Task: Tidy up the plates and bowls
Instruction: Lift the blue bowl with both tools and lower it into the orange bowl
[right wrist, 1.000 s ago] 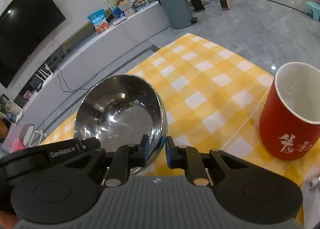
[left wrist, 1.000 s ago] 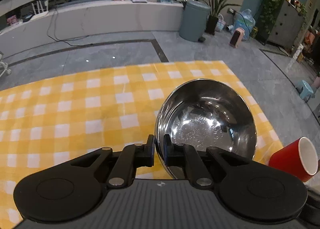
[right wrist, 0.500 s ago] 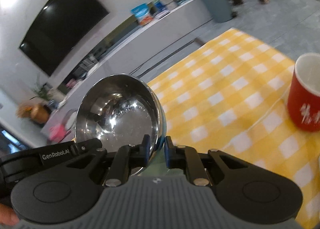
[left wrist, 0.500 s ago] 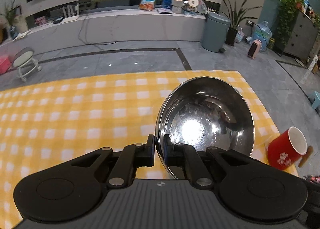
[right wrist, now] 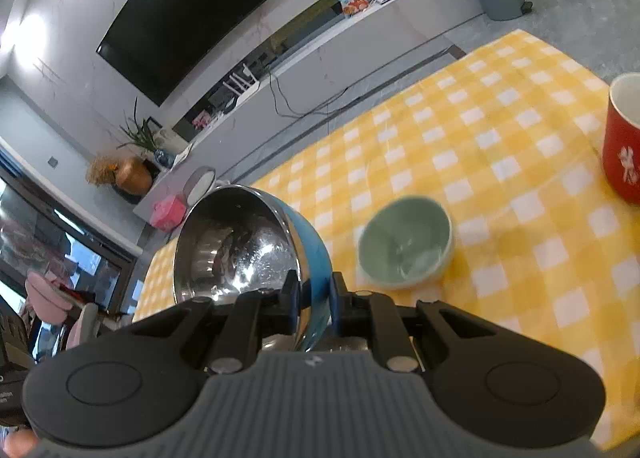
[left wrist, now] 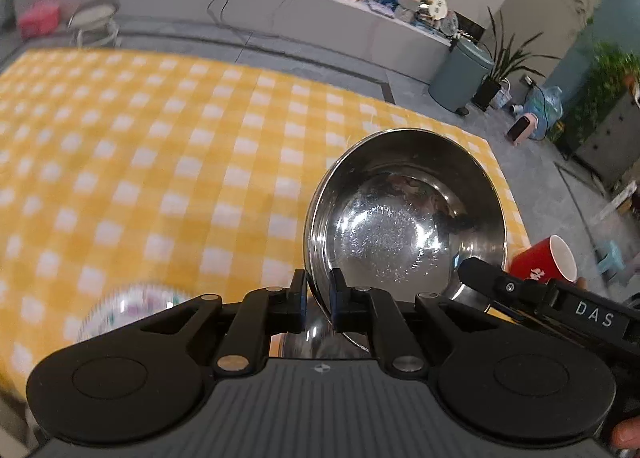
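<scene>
A steel bowl (left wrist: 404,218) with a blue outside (right wrist: 308,242) hangs tilted above the yellow checked tablecloth (left wrist: 160,162). My left gripper (left wrist: 318,286) has the bowl's near rim between its pads; its jaws are opening slightly, though the pads still touch the rim. My right gripper (right wrist: 314,290) is shut on the rim of the same bowl, and its black body (left wrist: 552,298) shows at the bowl's lower right. A pale green bowl (right wrist: 404,244) sits on the cloth just beyond the right gripper. A floral plate (left wrist: 132,310) lies at the lower left of the left wrist view.
A red mug (right wrist: 624,138) stands near the table's right edge (left wrist: 512,194). Beyond the table's far edge are a grey floor, a low white cabinet (left wrist: 280,14), a bin (left wrist: 460,78) and plants. A wall screen (right wrist: 188,18) hangs behind.
Both grippers carried the bowl leftward and a little up over the table. The floral plate and the green bowl came into view, and the red mug slid toward the right edge.
</scene>
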{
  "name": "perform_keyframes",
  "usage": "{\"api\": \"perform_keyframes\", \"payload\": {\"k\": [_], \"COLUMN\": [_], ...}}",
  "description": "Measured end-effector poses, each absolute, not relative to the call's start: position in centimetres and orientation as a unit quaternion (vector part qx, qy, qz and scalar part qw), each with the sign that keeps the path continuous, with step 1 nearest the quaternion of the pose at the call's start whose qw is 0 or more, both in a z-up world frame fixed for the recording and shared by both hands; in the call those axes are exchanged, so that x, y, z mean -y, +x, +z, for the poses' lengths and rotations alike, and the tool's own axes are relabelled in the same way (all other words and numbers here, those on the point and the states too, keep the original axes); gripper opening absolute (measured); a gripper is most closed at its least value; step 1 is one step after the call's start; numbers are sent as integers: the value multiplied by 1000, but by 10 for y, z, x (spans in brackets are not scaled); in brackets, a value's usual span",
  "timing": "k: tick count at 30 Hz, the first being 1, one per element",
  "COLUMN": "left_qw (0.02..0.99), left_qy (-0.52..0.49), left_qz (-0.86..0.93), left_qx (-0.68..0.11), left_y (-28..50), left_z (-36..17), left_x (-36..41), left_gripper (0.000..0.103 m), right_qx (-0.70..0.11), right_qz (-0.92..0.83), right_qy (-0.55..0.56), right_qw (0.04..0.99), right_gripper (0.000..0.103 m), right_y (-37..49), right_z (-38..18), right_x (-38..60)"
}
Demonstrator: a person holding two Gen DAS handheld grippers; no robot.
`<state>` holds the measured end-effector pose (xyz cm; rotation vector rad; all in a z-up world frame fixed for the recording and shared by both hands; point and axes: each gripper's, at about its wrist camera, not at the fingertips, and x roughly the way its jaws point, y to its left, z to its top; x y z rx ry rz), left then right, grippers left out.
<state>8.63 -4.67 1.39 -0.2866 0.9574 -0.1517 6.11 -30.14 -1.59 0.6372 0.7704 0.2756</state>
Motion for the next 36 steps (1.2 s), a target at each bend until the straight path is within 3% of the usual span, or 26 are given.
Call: {"api": "perform_keyframes", "payload": {"k": [15,36], "left_qw": [829,806], "left_qy": [-212,-252], "left_qz": [-98,-104], "left_qx": [-507,-526], "left_y": [52,59], "left_z": [-29,-47], "left_x": [27,21], "left_gripper": [14,17], "right_qx": [-407,-421], "right_qz": [94,72], "right_qy": [351,359], "right_qw": [838,830], "right_gripper": [14,13], "right_y": [9,17], "right_z": [-51,-65], "right_x": [308,312]}}
